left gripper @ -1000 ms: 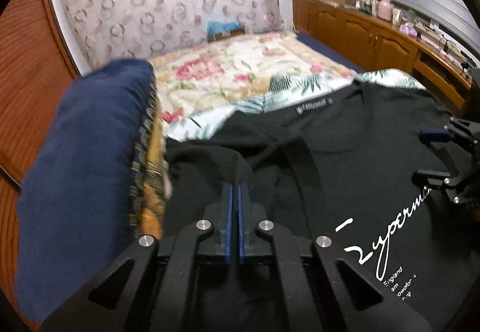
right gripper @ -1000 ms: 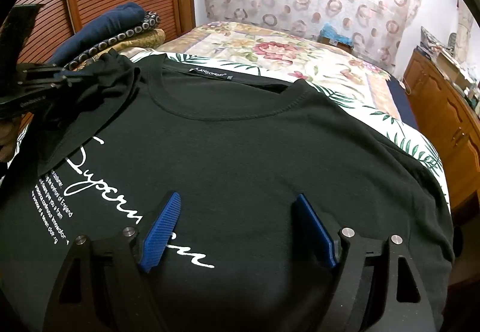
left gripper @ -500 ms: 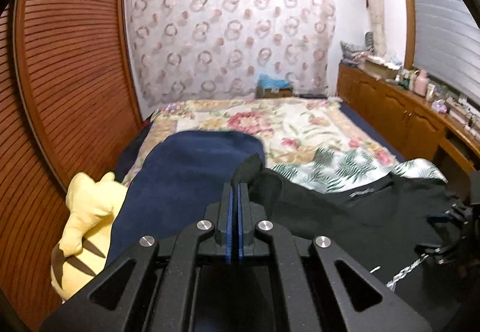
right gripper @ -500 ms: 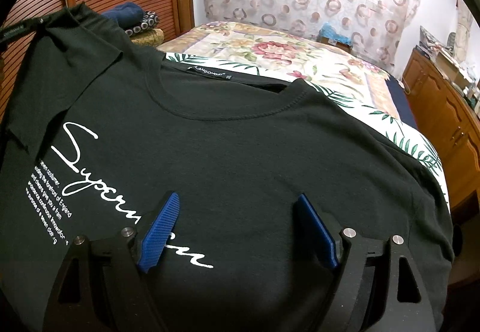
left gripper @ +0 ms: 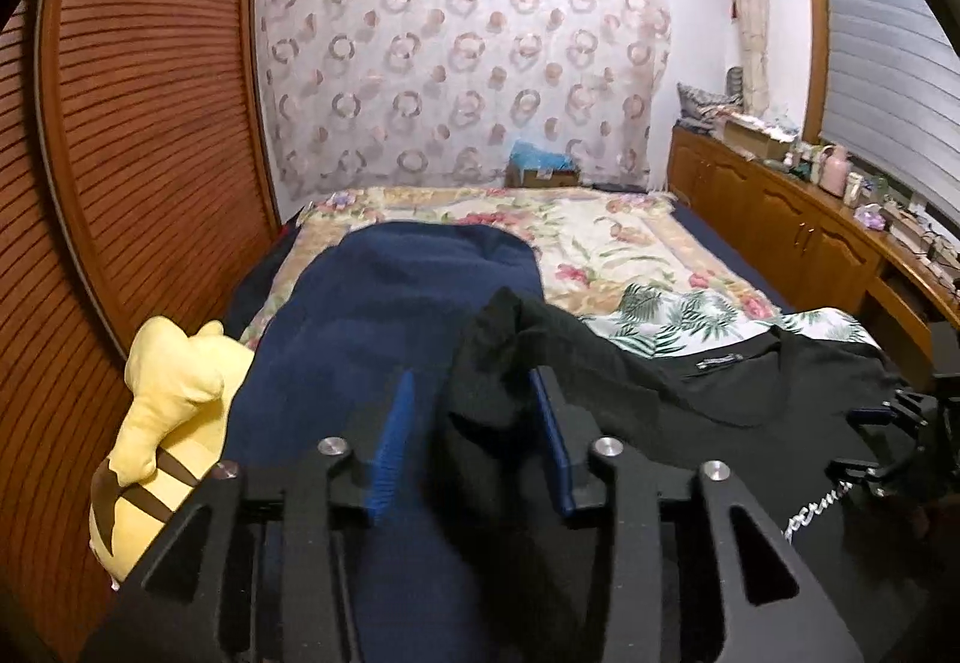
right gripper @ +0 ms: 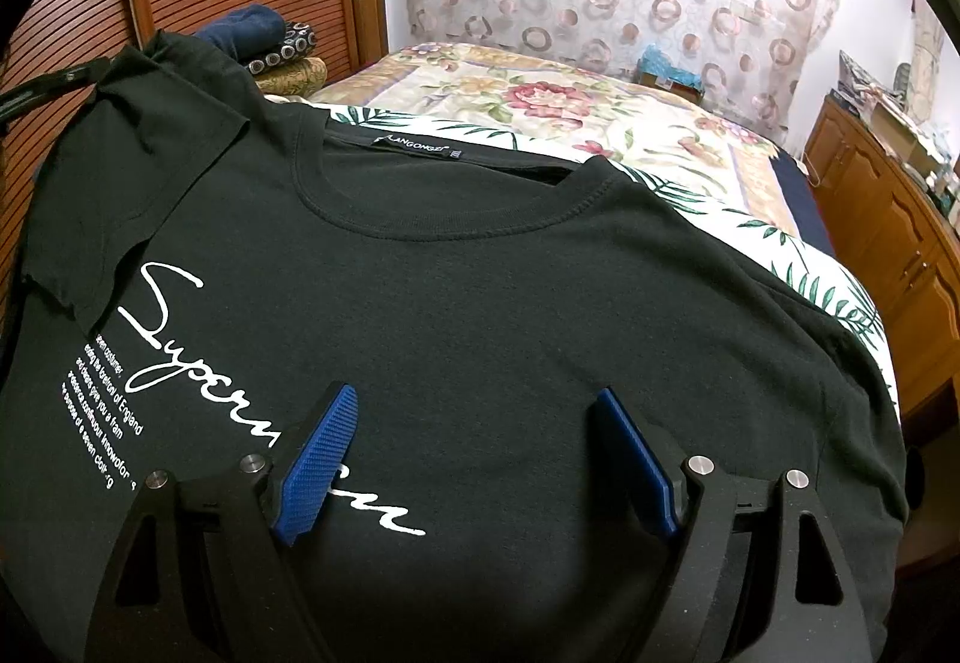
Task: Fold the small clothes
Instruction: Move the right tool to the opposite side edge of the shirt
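Note:
A black T-shirt with white script lettering lies chest-up on the bed, collar toward the far side. Its left sleeve is lifted and drawn toward the upper left. In the left wrist view that sleeve hangs between the pads of my left gripper. The jaws are opening; the cloth rests against the right pad and a gap shows beside the left pad. My right gripper stands wide open just above the shirt's chest, over the lettering, with nothing gripped. It also shows at the edge of the left wrist view, right gripper.
A navy blanket and a yellow plush toy lie on the bed's left side against the slatted wooden wall. A palm-leaf cloth lies under the shirt on the floral bedspread. A wooden cabinet runs along the right.
My left gripper carried the sleeve up and leftward off the shirt's body, shut on it, and its jaws have now parted. The right gripper has not moved.

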### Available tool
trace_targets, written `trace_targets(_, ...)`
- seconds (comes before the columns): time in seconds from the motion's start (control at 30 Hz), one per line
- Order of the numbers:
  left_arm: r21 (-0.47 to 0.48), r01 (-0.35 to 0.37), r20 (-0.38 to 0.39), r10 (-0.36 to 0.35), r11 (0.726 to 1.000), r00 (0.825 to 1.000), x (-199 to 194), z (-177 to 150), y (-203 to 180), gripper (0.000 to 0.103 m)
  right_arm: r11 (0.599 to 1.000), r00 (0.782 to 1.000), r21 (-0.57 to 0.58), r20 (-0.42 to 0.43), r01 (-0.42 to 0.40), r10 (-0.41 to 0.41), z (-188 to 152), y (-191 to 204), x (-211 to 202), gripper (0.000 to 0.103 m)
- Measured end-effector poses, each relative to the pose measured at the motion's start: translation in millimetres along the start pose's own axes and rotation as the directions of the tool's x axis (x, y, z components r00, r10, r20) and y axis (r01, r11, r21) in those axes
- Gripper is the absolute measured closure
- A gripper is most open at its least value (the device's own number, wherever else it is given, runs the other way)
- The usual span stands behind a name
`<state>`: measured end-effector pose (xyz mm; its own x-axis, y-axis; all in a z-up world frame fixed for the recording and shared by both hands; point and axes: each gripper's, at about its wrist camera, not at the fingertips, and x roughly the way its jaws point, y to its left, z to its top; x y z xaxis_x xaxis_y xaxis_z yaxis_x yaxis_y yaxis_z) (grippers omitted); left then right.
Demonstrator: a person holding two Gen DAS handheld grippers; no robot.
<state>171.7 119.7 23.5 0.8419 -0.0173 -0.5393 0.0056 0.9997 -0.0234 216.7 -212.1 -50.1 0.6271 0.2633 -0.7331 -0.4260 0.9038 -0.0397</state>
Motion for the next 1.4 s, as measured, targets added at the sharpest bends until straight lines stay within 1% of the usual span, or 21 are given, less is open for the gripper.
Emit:
trace_targets(0.03, 0.003, 0.005, 0.009, -0.005, 1.000, 1.000, -5.6, -1.3, -0.6, 0.055, 1.000, 1.000, 0.000, 0.000, 0.000, 0.000, -0.1, -0.1, 0.1, 0.020)
trace_targets(0.07, 0.005, 0.012, 0.016, -0.012, 1.000, 1.000, -10.2, -2.6, -0.9, 0.046, 1.000, 1.000, 0.000, 0.000, 0.000, 0.000, 0.0, -0.1, 0.0, 0.020)
trace_targets(0.1, 0.005, 0.021, 0.026, -0.021, 1.000, 0.999, -15.3, -4.3, -1.3, 0.039, 1.000, 1.000, 0.000, 0.000, 0.000, 0.000, -0.4, -0.5, 0.2, 0.020)
trace_targets(0.13, 0.004, 0.038, 0.040, -0.038, 0.999, 0.998, -21.9, -6.8, -2.6, 0.028, 1.000, 1.000, 0.000, 0.000, 0.000, 0.000, -0.2, -0.4, 0.1, 0.020)
trace_targets(0.17, 0.002, 0.050, 0.048, -0.050, 0.999, 0.998, -26.4, -8.4, -4.1, 0.024, 1.000, 1.000, 0.000, 0.000, 0.000, 0.000, -0.3, -0.6, 0.1, 0.020)
trace_targets(0.23, 0.006, 0.074, 0.056, -0.074, 0.997, 0.996, -36.1, -13.9, -9.7, 0.024, 1.000, 1.000, -0.001, 0.000, 0.000, 0.000, -0.2, -0.8, 0.1, 0.020)
trace_targets(0.47, 0.026, 0.118, 0.076, -0.120, 0.993, 0.990, -58.5, -41.7, -35.3, 0.024, 1.000, 1.000, -0.002, 0.001, -0.001, 0.001, -0.2, -1.3, 0.1, 0.019)
trace_targets(0.67, 0.034, 0.147, 0.049, -0.149, 0.989, 0.988, -63.3, -61.2, -56.2, 0.024, 1.000, 1.000, -0.002, 0.001, -0.002, 0.002, -0.3, -1.7, 0.0, 0.019)
trace_targets(0.77, 0.047, 0.143, 0.044, -0.145, 0.989, 0.988, -66.9, -68.4, -67.5, 0.024, 1.000, 1.000, -0.001, 0.002, -0.002, 0.002, -0.6, -2.2, 0.1, 0.019)
trace_targets(0.87, 0.048, 0.155, 0.034, -0.157, 0.987, 0.987, -69.9, -76.5, -77.3, 0.024, 1.000, 1.000, 0.001, 0.002, 0.001, -0.001, -1.2, -2.6, 0.3, 0.019)
trace_targets(1.0, 0.059, 0.166, 0.025, -0.168, 0.984, 0.986, -71.7, -85.4, -84.1, 0.024, 0.999, 0.999, 0.006, 0.008, 0.035, -0.035, -3.1, -1.3, -2.7, 0.019)
trace_targets(1.07, 0.071, 0.159, 0.025, -0.161, 0.985, 0.987, -74.3, -91.2, -89.2, 0.024, 0.999, 0.999, 0.011, 0.022, 0.045, -0.045, -6.6, -0.4, -9.1, 0.019)
trace_targets(1.17, 0.076, 0.172, 0.012, -0.173, 0.982, 0.985, -74.9, -95.8, -92.9, 0.024, 0.999, 0.998, 0.028, 0.048, 0.028, -0.029, -17.2, -2.2, -25.0, 0.019)
trace_targets(1.3, 0.082, 0.179, -0.001, -0.179, 0.980, 0.984, -75.2, -102.0, -99.7, 0.024, 0.998, 0.994, 0.042, 0.099, 0.036, -0.040, -39.2, -11.6, -60.8, 0.019)
trace_targets(1.4, 0.081, 0.193, -0.007, -0.193, 0.978, 0.981, -76.0, -104.3, -106.5, 0.024, 0.996, 0.989, 0.079, 0.139, 0.044, -0.055, -56.3, -24.4, -91.1, 0.019)
